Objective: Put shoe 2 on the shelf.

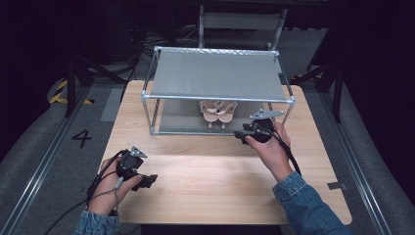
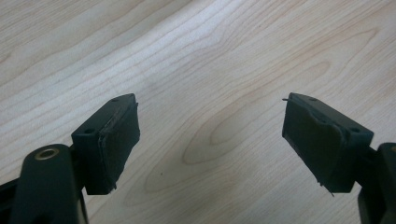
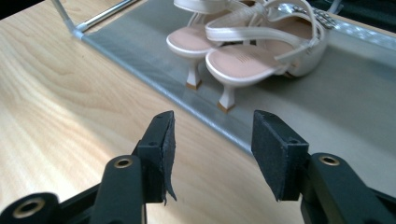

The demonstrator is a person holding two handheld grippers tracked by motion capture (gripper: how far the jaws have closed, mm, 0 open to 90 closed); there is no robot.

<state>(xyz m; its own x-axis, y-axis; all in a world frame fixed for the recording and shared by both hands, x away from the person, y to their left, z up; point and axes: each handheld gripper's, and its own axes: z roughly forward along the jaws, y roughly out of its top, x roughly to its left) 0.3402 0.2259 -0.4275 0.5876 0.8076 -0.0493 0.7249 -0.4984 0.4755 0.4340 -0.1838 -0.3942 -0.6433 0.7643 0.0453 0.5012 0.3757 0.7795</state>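
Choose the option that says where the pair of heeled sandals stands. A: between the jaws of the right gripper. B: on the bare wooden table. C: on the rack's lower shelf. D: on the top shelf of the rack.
C: the sandals stand side by side on the grey lower shelf, under the top shelf, and the right gripper is open and empty in front of them.

From my seat, the shoe rack (image 1: 218, 78) stands at the far side of the table (image 1: 215, 186). The pair of heeled sandals (image 1: 218, 112) sits on its lower shelf (side by side, heels toward me). My right gripper (image 3: 212, 140) hovers just before them, my left gripper (image 2: 210, 140) near the table's left front.
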